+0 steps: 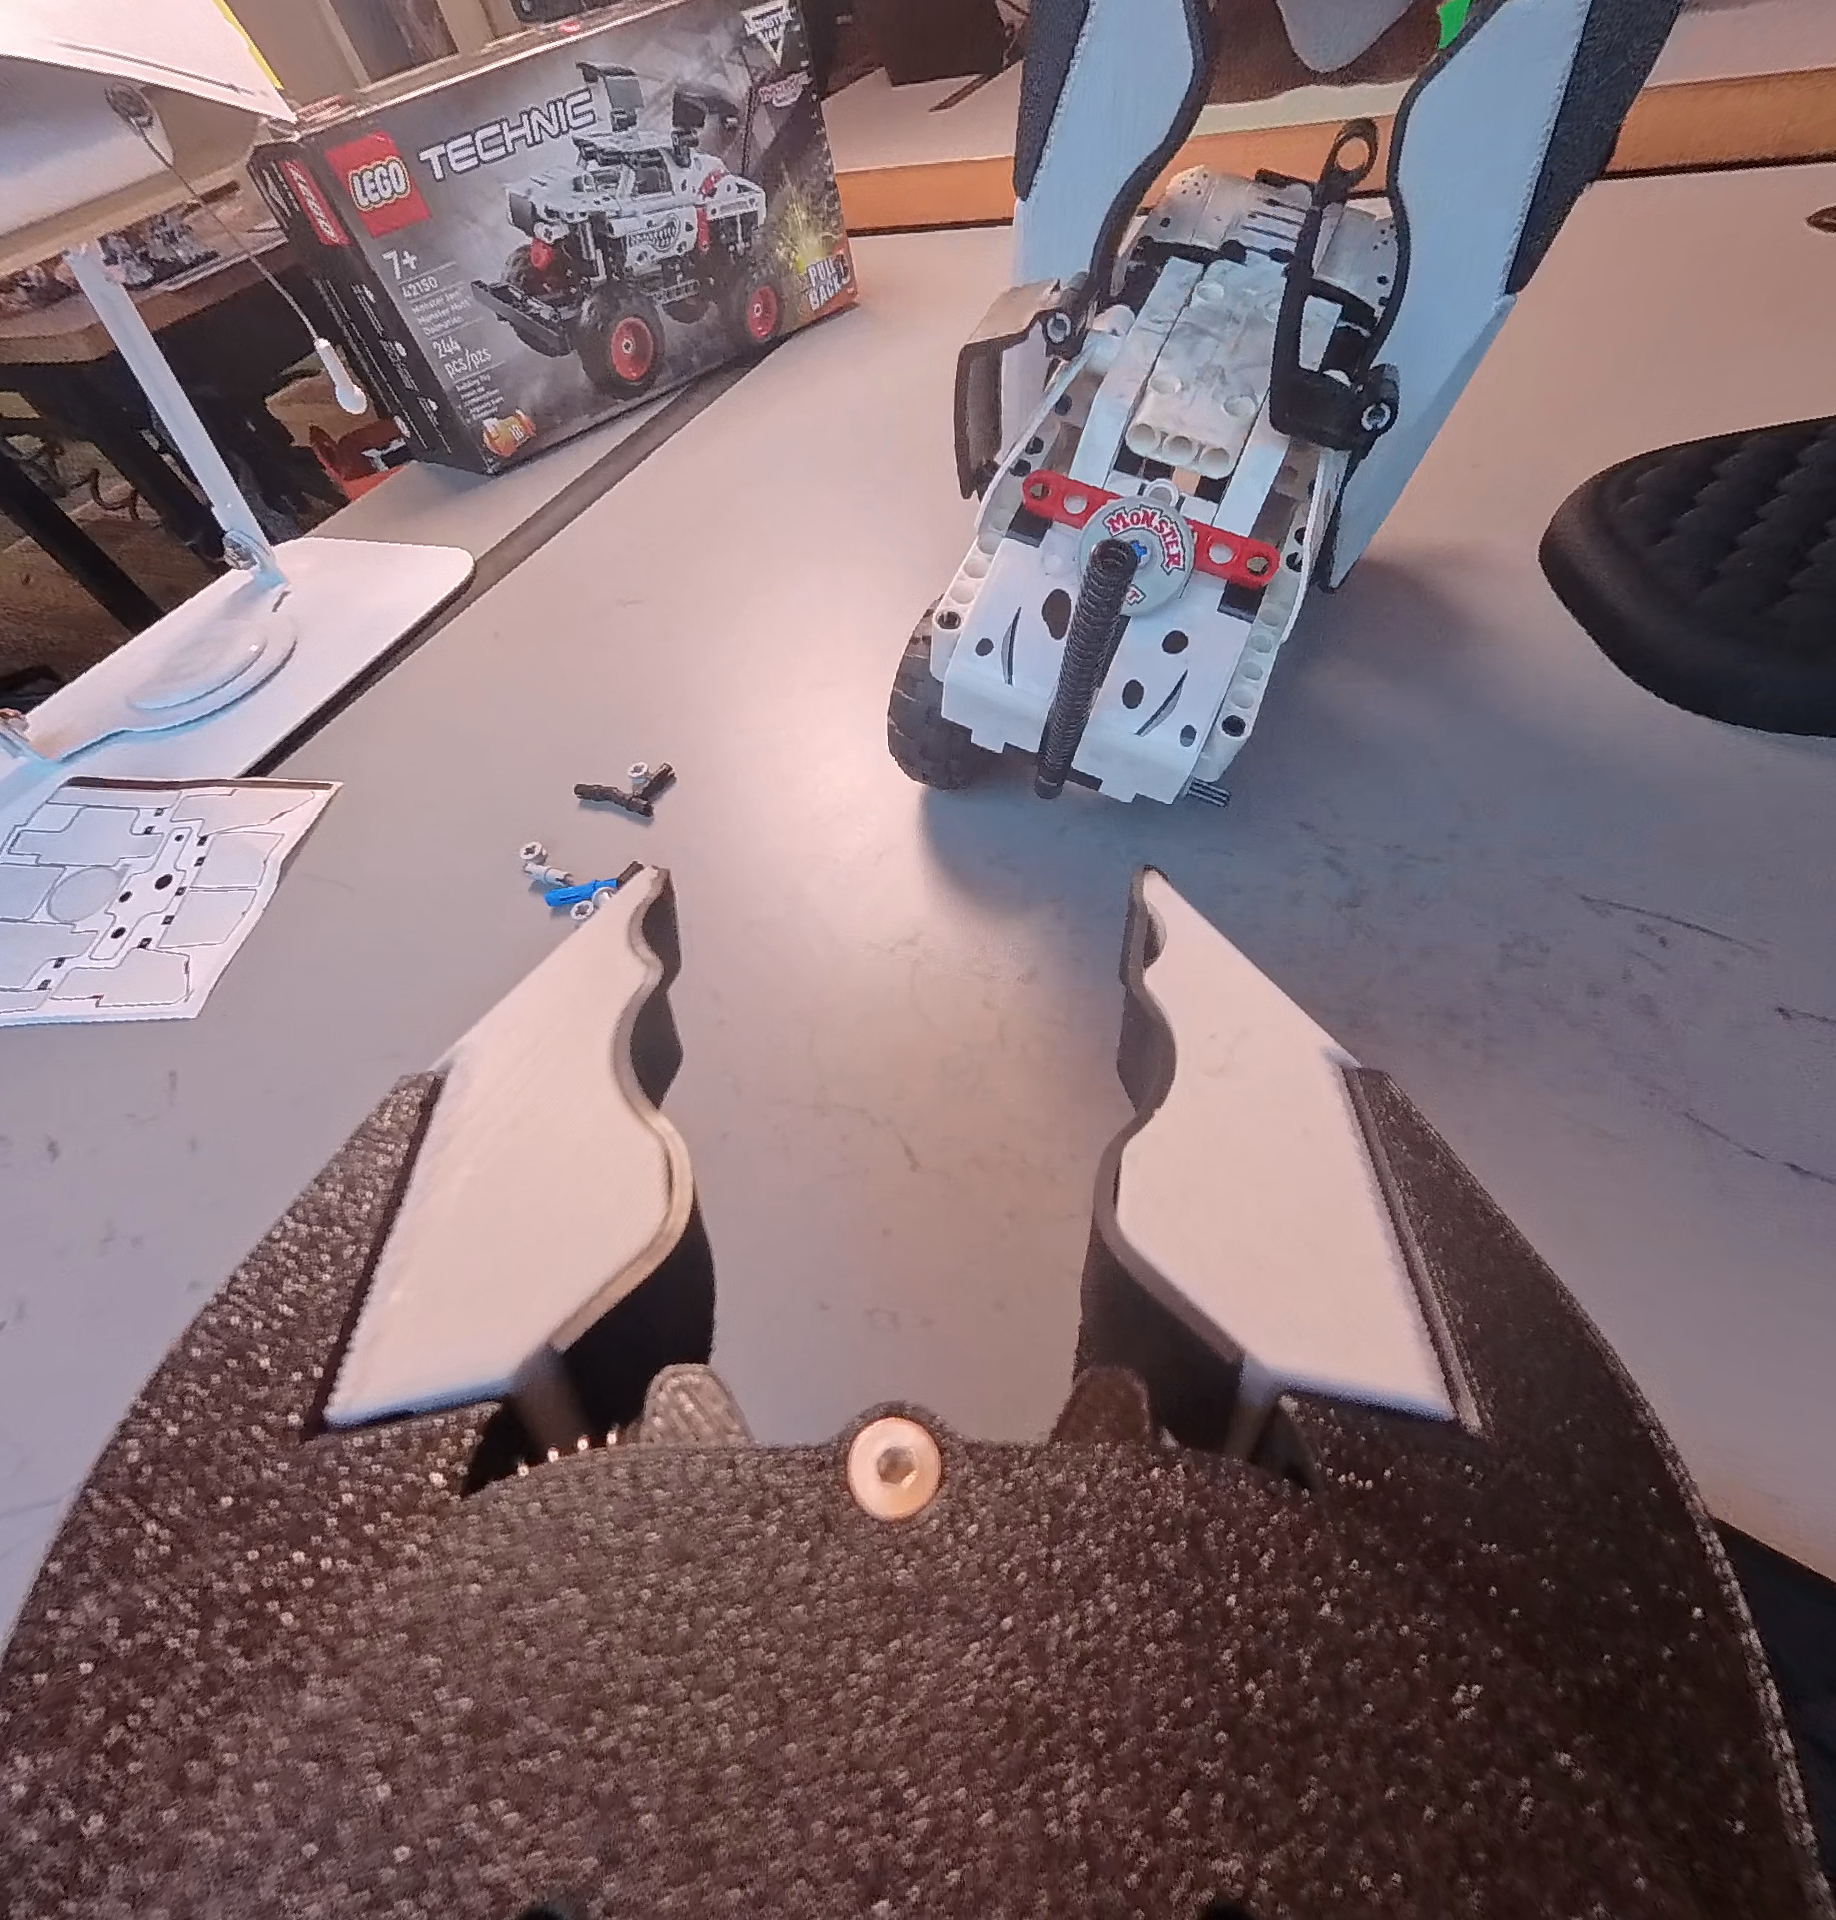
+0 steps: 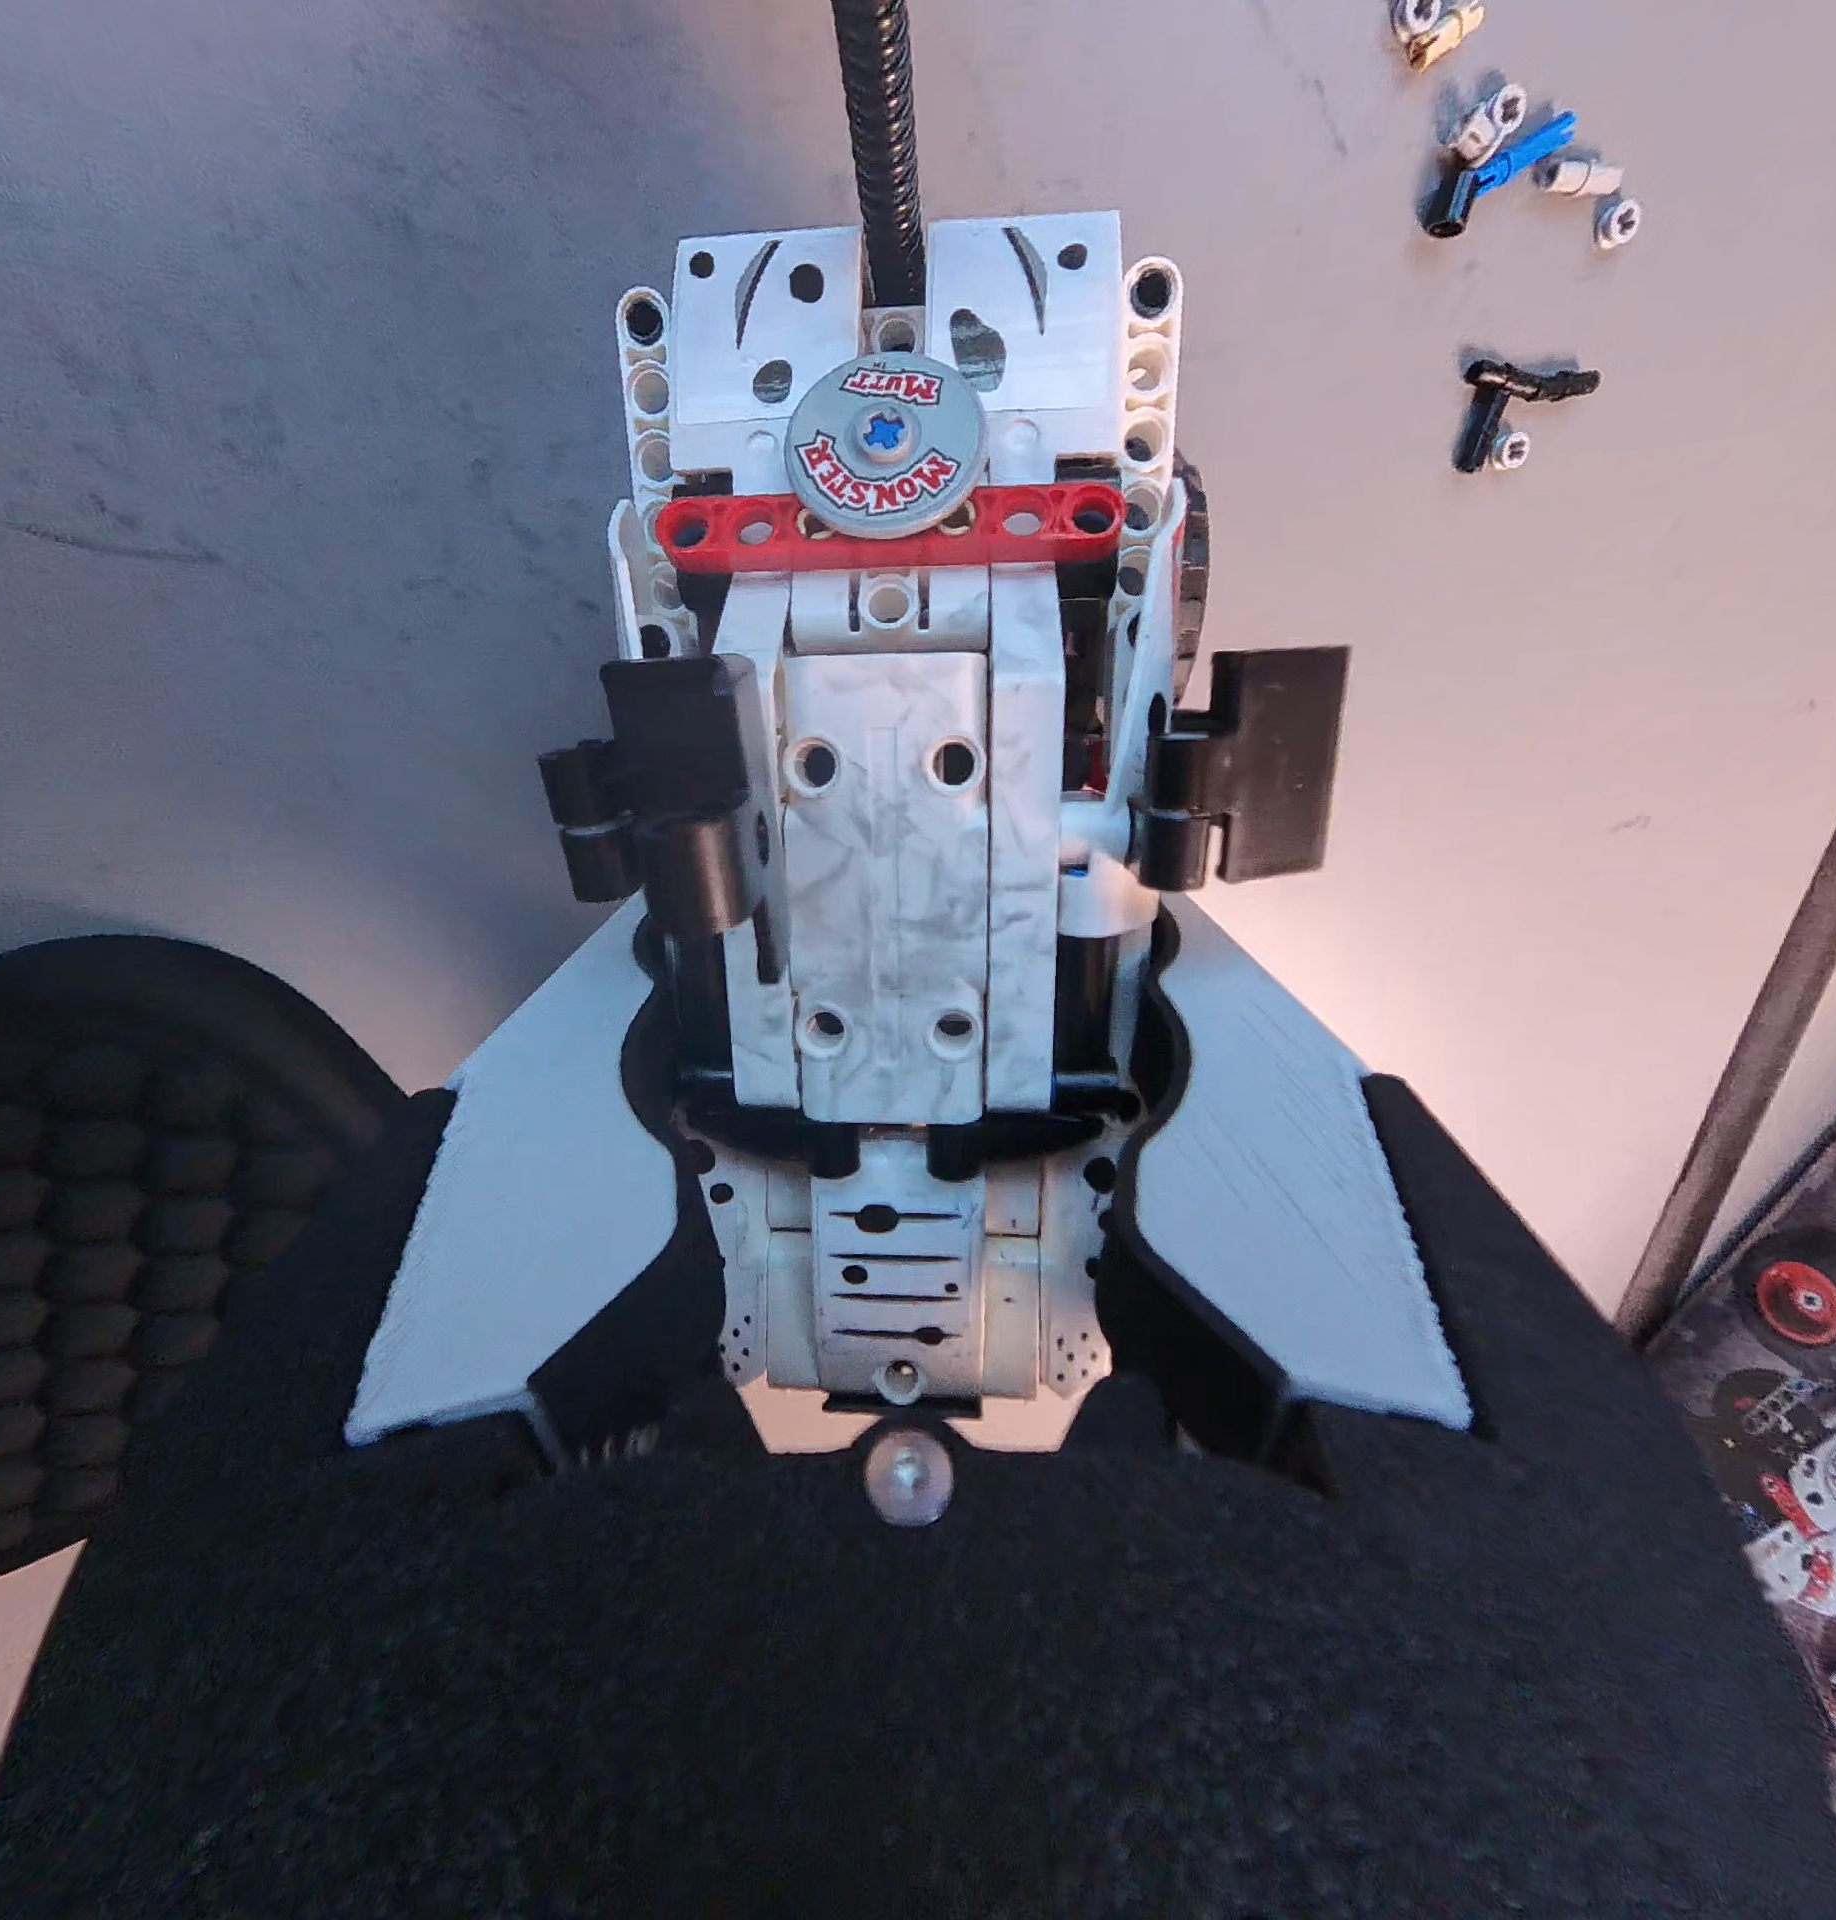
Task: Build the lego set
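A white Lego truck model (image 1: 1122,623) with black spots, a red beam, a round grey disc and a black ribbed hose stands on the grey table (image 1: 893,1039). My right gripper (image 1: 1194,343) reaches in from the far side and is shut on the truck's body. In the right wrist view the truck (image 2: 893,831) sits between the white fingers (image 2: 540,1195) of the right gripper (image 2: 903,935). My left gripper (image 1: 903,894) is open and empty, low over the table in front of the truck. Small loose Lego pins (image 1: 592,883) lie by its left fingertip.
The Lego box (image 1: 581,239) stands at the back left, and shows at the right edge (image 2: 1787,1455). A sticker sheet (image 1: 114,904) and a white stand base (image 1: 218,644) lie left. A black textured pad (image 1: 1724,582) lies right of the truck. More black pins (image 1: 623,790) (image 2: 1516,405) lie loose. Some 15 cm of space lies between my two pairs of fingers.
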`<state>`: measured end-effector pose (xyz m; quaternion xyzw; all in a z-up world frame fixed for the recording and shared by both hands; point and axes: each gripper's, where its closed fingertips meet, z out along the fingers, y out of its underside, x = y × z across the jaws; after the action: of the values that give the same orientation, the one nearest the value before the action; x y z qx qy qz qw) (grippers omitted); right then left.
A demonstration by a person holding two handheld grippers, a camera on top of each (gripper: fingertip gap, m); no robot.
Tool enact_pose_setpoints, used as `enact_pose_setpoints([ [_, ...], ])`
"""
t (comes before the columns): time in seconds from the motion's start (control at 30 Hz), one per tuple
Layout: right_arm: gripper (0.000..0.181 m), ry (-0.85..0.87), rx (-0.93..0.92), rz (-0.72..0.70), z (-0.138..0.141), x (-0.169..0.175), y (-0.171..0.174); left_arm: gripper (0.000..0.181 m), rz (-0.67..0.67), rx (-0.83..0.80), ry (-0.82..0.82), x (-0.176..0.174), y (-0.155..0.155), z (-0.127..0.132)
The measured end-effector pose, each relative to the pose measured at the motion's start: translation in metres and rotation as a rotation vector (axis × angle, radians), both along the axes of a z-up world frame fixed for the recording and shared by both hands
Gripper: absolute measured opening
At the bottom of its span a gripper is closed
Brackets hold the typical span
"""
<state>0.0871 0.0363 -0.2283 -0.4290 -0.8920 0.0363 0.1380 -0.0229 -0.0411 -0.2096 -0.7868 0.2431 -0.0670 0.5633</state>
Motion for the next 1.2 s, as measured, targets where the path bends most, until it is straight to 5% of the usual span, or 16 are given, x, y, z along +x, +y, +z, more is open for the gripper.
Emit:
enact_pose_setpoints([
  [0.2, 0.085, 0.068, -0.258, -0.216, 0.007, 0.001, 0.005, 0.082, 0.008, 0.006, -0.008, -0.002, 0.0, 0.002],
  [0.4, 0.085, 0.367, -0.695, -1.002, 0.032, 0.002, 0.09, 0.081, 0.014, -0.002, 0.002, -0.002, 0.001, 0.0],
  [0.57, 0.087, 0.493, -0.77, -1.322, 0.029, 0.026, 0.137, 0.08, 0.011, -0.008, 0.027, -0.001, 0.001, -0.003],
  [0.73, 0.093, 0.457, -0.739, -1.255, 0.031, 0.031, 0.131, 0.08, 0.011, -0.015, 0.029, 0.0, 0.002, -0.005],
  [0.97, 0.071, 0.427, -0.622, -1.041, 0.049, 0.031, 0.118, 0.079, 0.011, -0.02, 0.039, 0.0, 0.002, -0.006],
  [1.2, 0.059, 0.4, -0.413, -0.686, 0.064, 0.042, 0.103, 0.077, 0.013, -0.023, 0.041, 0.0, 0.002, -0.007],
])
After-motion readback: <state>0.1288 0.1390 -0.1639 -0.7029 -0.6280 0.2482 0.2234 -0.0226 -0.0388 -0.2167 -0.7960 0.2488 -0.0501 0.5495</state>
